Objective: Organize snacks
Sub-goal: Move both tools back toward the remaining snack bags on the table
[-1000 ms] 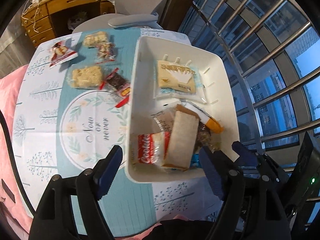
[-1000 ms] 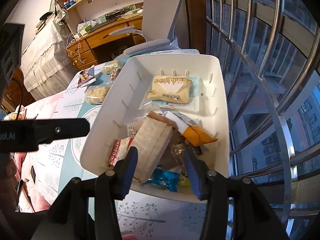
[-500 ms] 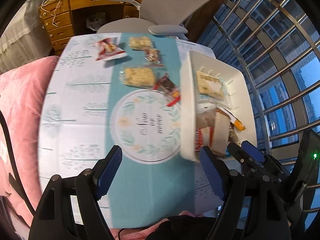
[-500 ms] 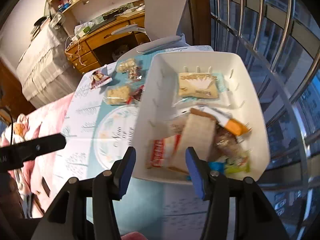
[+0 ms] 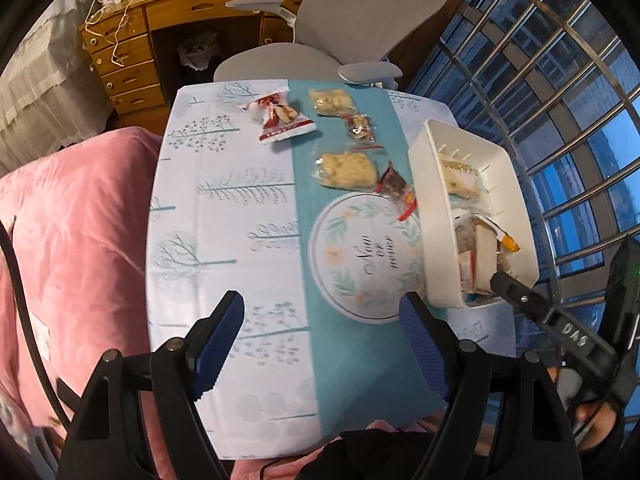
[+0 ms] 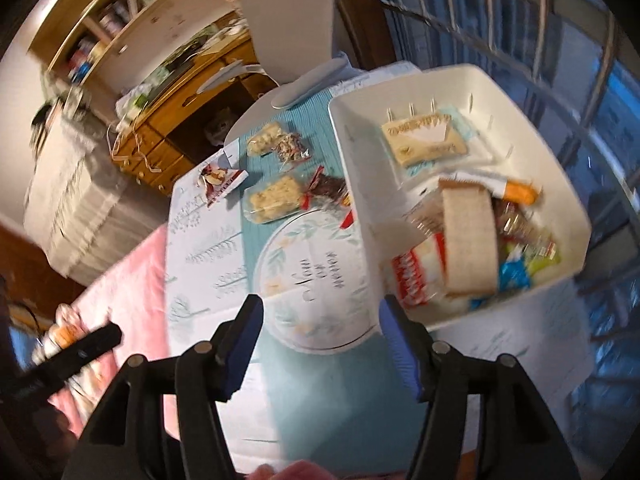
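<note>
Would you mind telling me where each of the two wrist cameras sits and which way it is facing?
Left wrist: on the left gripper, looking steeply down over the tablecloth; its open blue fingers show, with the right gripper's black body at right.
Right wrist: on the right gripper, tilted down toward the white basket; its jaws are opening with nothing between them.
Shared: the basket, loose snack packets beside it, the grey chair.

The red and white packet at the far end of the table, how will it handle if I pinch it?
The red and white packet looks like a puffy sealed wrapper, so it is probably light and may crinkle or slide under the fingers. Its flat crimped ends seem the easier place to pinch. It lies flat on the tablecloth, so rolling is unlikely.
</note>
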Demonstrator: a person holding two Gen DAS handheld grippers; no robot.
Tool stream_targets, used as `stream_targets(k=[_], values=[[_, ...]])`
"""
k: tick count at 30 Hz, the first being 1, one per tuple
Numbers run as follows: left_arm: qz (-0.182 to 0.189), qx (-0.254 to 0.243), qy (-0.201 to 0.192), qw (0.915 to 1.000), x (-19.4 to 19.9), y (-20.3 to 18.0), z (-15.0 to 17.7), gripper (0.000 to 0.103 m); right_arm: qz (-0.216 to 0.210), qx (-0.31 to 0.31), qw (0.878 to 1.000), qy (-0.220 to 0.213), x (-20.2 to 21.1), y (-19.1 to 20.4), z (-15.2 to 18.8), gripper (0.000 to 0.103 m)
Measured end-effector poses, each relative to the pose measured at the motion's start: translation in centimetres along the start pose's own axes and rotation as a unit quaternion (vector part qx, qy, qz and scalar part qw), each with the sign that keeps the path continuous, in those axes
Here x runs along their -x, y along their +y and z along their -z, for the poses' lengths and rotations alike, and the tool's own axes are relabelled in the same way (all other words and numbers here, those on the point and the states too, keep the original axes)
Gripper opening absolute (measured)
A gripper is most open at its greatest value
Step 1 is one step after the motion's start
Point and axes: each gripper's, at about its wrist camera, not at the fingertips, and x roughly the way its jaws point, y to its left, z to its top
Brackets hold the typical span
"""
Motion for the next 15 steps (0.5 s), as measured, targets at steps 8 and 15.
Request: stream_targets(k=[8, 15], values=[[0.000, -0.018, 0.022, 0.9996, -0.2, 4.2, -3.5, 0.079, 0.004, -0.079, 0.996, 0.040, -1.5, 3.6, 0.2, 0.063], [0.012, 0.005, 0.028, 0.9995, -1.3, 6.6, -7.5, 0.079, 0.031, -0.136, 0.985, 0.097, -3.5, 5.5, -0.9, 0.063]])
